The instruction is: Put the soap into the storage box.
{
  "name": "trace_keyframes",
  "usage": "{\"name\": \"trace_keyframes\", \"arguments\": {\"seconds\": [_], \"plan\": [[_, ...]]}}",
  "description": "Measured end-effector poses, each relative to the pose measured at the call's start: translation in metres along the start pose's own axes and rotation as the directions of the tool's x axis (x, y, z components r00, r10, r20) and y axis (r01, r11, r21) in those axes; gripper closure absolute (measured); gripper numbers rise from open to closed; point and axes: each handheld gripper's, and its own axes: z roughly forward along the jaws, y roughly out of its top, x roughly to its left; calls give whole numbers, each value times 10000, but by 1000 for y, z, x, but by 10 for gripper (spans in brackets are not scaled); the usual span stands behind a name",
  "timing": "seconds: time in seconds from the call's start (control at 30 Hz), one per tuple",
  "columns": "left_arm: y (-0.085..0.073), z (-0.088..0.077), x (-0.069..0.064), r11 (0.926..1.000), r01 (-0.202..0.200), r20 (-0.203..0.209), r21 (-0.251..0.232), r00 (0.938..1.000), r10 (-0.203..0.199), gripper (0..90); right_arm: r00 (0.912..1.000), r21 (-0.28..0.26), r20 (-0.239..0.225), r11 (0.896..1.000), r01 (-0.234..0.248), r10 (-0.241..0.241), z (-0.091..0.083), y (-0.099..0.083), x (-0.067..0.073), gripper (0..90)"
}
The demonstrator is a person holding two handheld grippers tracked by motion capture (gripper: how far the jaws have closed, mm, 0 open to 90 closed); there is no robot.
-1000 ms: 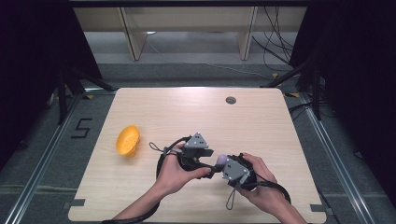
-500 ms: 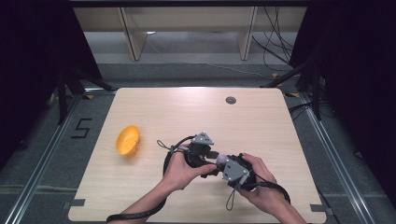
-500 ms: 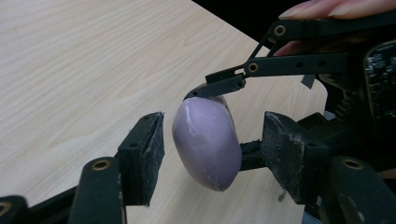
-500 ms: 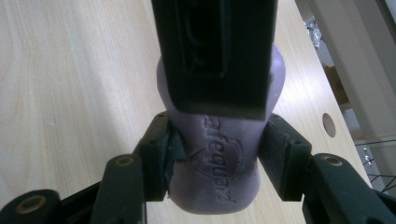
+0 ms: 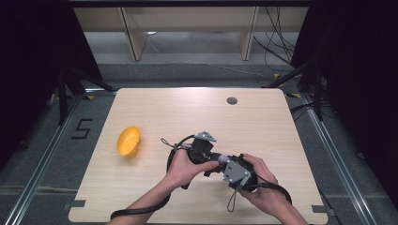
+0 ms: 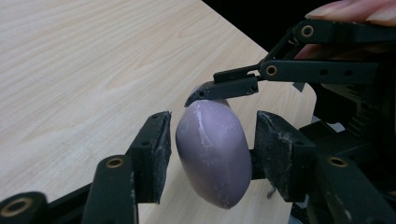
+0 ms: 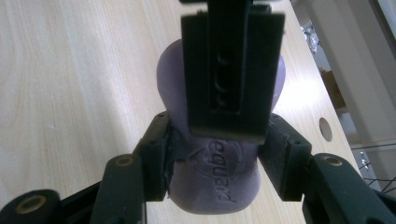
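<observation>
A purple bar of soap point(image 6: 212, 158) with embossed lettering point(image 7: 219, 186) is held above the table, and my right gripper point(image 7: 219, 123) is shut on its lower part. One right finger point(image 6: 229, 87) lies over the top of the bar. My left gripper point(image 6: 212, 116) comes at the soap from the other side. Its jaws have just been closing with the bar between them, and a thin gap remains at each pad. A left finger point(image 7: 231, 70) crosses in front of the soap. In the high view the two grippers point(image 5: 217, 161) meet at the table's front centre.
An orange bowl-like object point(image 5: 127, 140) lies on the left of the wooden table point(image 5: 263, 122). A round cable hole point(image 5: 232, 100) sits near the far edge. Cables loop beside both hands, and dark curtains flank the table.
The left hand has shifted right until its gripper meets the right one. Its jaws have narrowed around the soap. The right hand stays put.
</observation>
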Motion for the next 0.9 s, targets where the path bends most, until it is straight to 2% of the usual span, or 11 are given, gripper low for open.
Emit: {"name": "trace_keyframes", "arguments": {"seconds": [0.1,0.2,0.3,0.4,0.47,0.57,0.63,0.67,0.7,0.73,0.9], "plan": [[0,2,0,9997,241,-54,33,9997,-241,486,10000,-55,7,10000,47,-47,0,1,0,501],[-1,4,1,9997,210,22,150,9998,-210,520,10000,-82,1,9999,65,-65,0,1,0,501],[-2,5,1,9992,411,-30,0,9991,-411,543,10000,-85,41,9999,89,-88,-1,1,0,501],[-2,5,2,9989,447,-45,161,9990,-447,547,9999,-65,60,9999,96,-96,-1,1,1,501],[-2,5,3,9984,490,74,276,9988,-492,550,9999,-63,22,9999,124,-124,0,1,2,501],[-3,4,6,9977,641,380,203,9972,-648,556,9998,-82,84,9998,197,-196,-1,2,3,500],[-4,4,7,9972,738,424,156,9963,-744,559,9997,-112,110,9997,209,-208,-1,2,3,500],[-4,3,7,9975,686,457,195,9965,-694,560,9998,-99,97,9998,191,-190,-1,2,3,499],[-5,4,6,9983,583,275,59,9979,-584,562,9998,-98,65,9997,212,-212,0,2,4,498],[-4,3,6,9984,523,335,195,9980,-530,563,9997,-63,55,9997,230,-229,0,2,4,497],[-4,4,4,9992,390,430,66,9983,-392,578,9999,-50,-37,9999,101,-101,-1,2,4,486]]}}
